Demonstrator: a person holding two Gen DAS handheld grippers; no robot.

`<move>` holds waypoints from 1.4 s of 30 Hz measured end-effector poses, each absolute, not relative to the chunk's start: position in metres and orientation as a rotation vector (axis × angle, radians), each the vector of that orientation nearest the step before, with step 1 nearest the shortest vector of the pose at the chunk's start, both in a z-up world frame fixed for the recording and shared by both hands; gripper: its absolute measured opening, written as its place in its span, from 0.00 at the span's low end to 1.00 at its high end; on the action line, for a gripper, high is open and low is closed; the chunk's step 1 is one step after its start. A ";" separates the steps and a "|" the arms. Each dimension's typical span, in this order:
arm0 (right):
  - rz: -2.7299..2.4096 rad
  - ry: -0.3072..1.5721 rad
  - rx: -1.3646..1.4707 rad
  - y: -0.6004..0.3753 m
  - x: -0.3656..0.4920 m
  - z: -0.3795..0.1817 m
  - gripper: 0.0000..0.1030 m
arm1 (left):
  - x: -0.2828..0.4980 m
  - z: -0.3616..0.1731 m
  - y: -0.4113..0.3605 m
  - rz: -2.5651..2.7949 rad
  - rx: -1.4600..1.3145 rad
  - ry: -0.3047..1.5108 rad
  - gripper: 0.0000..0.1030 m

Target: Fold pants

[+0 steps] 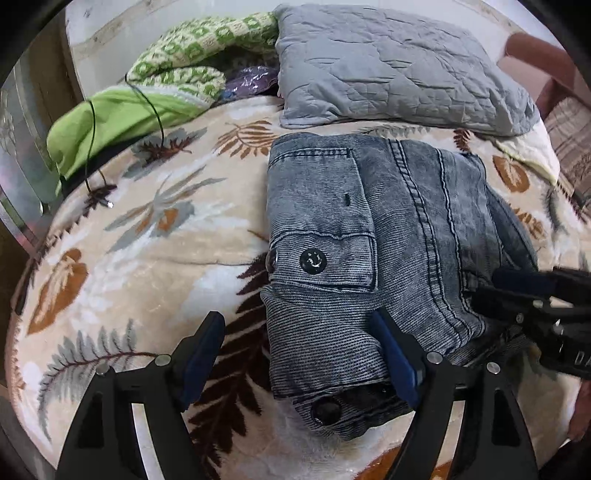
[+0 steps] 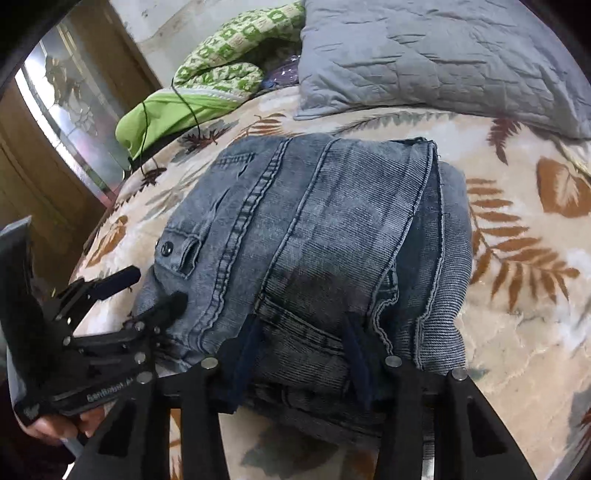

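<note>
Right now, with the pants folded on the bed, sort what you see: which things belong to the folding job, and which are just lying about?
Belong to the job:
- grey denim pants
- left gripper
- right gripper

Just lying about:
- grey quilted pillow
- green patterned blanket
- lime green cloth
- thin black cable
- leaf-print bedspread

A bed [image 1: 155, 236] under a beige leaf-print blanket fills the room; beyond it stands a pale scuffed wall [image 1: 122, 22], and left of the bed a brown wooden door [image 2: 40, 166] with glass panel
</note>
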State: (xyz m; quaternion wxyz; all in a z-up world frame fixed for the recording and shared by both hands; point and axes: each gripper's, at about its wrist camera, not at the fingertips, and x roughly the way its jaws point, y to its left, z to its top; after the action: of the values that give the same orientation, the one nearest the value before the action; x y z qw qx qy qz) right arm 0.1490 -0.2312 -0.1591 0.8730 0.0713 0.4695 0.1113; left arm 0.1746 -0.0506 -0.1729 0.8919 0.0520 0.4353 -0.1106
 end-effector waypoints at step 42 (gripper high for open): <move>0.051 0.665 0.265 -0.233 0.072 -0.080 0.55 | 0.100 -0.090 -0.042 -0.108 0.085 0.749 0.79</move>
State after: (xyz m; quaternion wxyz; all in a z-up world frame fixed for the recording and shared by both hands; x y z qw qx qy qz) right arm 0.0718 -0.2327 -0.0799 0.9363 0.1296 0.3253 0.0248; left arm 0.0996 -0.0425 -0.0901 0.9283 0.0413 0.3656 -0.0529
